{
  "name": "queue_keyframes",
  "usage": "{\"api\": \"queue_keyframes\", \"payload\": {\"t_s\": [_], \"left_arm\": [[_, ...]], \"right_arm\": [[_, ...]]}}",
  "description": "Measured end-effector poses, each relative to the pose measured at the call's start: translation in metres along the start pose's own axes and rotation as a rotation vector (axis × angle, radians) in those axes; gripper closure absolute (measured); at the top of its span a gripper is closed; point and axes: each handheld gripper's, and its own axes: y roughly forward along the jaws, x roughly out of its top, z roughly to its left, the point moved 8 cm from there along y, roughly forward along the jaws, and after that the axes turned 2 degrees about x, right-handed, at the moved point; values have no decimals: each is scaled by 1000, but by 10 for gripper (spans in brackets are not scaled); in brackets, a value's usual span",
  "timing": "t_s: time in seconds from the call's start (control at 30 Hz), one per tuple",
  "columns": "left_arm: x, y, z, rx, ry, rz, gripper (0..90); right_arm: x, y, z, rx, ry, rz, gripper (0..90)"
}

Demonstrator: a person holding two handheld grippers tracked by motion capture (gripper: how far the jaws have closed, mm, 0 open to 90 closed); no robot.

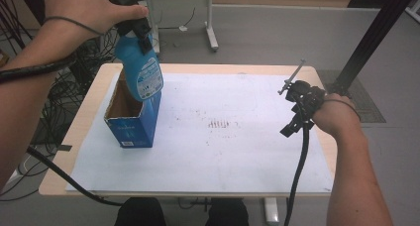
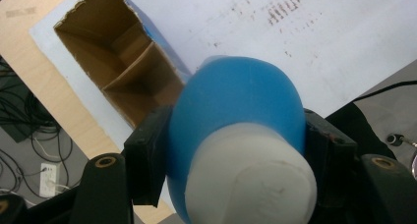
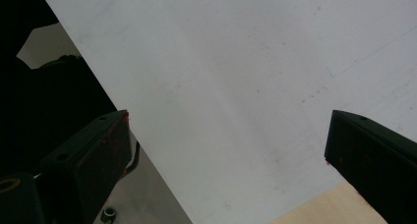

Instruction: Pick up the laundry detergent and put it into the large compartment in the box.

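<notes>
While the blue bottle (image 1: 140,70) hangs over the open cardboard box (image 1: 132,118) at the left of the tabletop (image 1: 75,128), the job looks about half done, in my judgement: the bottle is grasped and lifted, its lower end at or just above the box's far rim, but whether it is going in or coming out I cannot tell. What is left is either to lower it into a compartment or to carry it clear and set it down.

Nearest, the person's forearms come in at both sides. The right gripper (image 1: 300,107) rests at the right edge of the tabletop, over the white sheet (image 1: 237,151); in the right gripper view (image 3: 228,150) its jaws stand wide apart with nothing between them.

Farther off at the left, the left gripper (image 1: 133,23) has its jaws clenched on the bottle's upper part, just below the cap. In the left gripper view the bottle (image 2: 236,101) fills the gap between the jaws, pressed from both sides, with its white cap (image 2: 251,180) toward the camera.

The bottle is smooth blue plastic, rounded at the shoulder, with a printed label (image 1: 150,77) on its side, and hangs slightly tilted. The box (image 2: 118,62) is blue outside, brown inside, torn along its top edge and split by a cardboard divider.
</notes>
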Motion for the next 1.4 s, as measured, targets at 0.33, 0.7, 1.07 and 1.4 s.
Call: {"api": "queue_keyframes", "payload": {"t_s": [0.33, 0.7, 1.07, 1.4], "left_arm": [[-6, -2, 16, 20, -103, -4, 372], [-14, -1, 37, 17, -221, -10, 371], [-18, 4, 56, 7, -326, -3, 372], [-26, 8, 76, 4, -425, 5, 372]], "right_arm": [[-3, 1, -1, 3, 0, -11, 36], [-2, 2, -1, 9, -12, -28, 37], [-4, 4, -1, 9, -13, -26, 37], [-6, 7, -3, 14, -12, -38, 36]]}}
